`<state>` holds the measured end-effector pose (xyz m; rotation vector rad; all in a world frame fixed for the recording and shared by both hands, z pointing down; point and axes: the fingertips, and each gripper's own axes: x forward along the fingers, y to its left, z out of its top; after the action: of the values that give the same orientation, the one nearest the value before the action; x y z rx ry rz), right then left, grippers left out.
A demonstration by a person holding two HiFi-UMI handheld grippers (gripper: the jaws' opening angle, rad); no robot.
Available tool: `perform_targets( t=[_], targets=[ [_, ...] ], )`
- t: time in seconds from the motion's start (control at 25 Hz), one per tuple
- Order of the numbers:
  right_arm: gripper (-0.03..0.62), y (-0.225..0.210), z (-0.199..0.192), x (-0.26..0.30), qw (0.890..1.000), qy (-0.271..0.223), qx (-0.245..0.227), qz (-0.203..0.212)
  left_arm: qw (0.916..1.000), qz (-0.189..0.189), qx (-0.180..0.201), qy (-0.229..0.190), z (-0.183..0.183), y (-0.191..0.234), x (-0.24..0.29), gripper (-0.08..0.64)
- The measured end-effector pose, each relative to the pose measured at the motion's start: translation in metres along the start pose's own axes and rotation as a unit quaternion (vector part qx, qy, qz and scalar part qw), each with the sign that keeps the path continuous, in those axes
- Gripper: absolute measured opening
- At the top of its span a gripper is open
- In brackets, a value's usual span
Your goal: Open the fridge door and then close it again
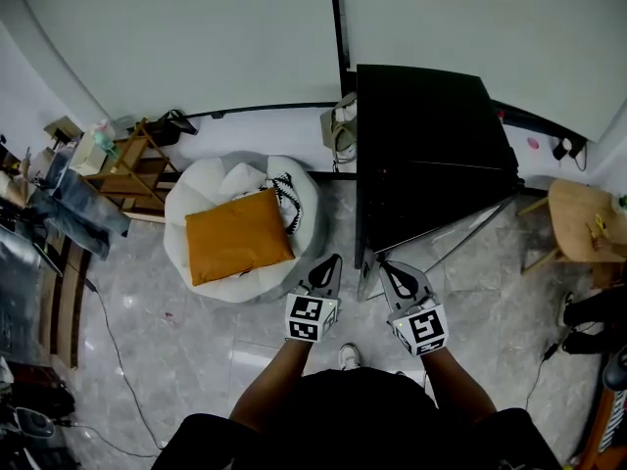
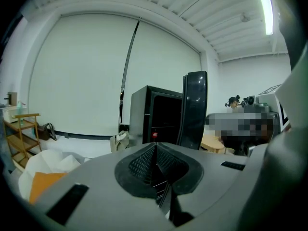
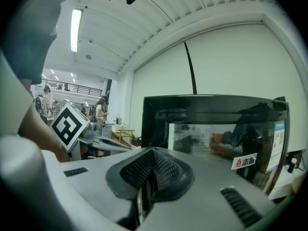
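— Where is the tall black fridge point(image 1: 421, 125) standing?
— By the far wall, door point(image 1: 431, 204) hanging open, interior dark, its red-and-white sticker point(image 3: 249, 161) showing Chinese characters; left gripper point(image 1: 331, 267) and right gripper point(image 1: 392, 274) hovering near, both pressed together, empty.

A white beanbag point(image 1: 223, 179) with an orange cushion point(image 1: 238, 235) sits on the grey marble floor point(image 1: 167, 360), beside a wooden shelf point(image 1: 129, 167). White roller blinds point(image 1: 196, 37) cover the wall.

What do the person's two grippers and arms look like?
The left gripper and the right gripper look alike. Each has a grey body, black jaws with ribbed pads that taper to a point, and at the back a white cube bearing black square markers. The forearms are uncovered, and the person wears a black top.
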<state>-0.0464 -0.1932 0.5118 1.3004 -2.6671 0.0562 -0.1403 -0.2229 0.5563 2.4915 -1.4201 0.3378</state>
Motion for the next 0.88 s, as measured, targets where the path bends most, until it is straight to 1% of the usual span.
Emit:
perform_targets(
  t=[0.2, 0.4, 0.52, 0.88],
  targets=[
    [0.018, -0.003, 0.002, 0.011, 1.0, 0.0, -0.006, 0.0, 1.0, 0.002, 0.002, 0.001, 0.001, 0.005, 0.003, 0.021],
    [0.018, -0.006, 0.003, 0.024, 1.0, 0.005, -0.022, -0.007, 1.0, 0.004, -0.001, 0.001, 0.001, 0.011, 0.005, 0.021],
    [0.018, -0.009, 0.008, 0.033, 1.0, 0.003, -0.021, -0.012, 1.0, 0.005, 0.0, 0.001, 0.003, 0.014, 0.006, 0.021],
    [0.018, -0.02, 0.01, 0.054, 1.0, -0.002, -0.025, -0.005, 1.0, 0.009, 0.002, 0.003, 0.002, 0.02, 0.01, 0.022]
  ],
)
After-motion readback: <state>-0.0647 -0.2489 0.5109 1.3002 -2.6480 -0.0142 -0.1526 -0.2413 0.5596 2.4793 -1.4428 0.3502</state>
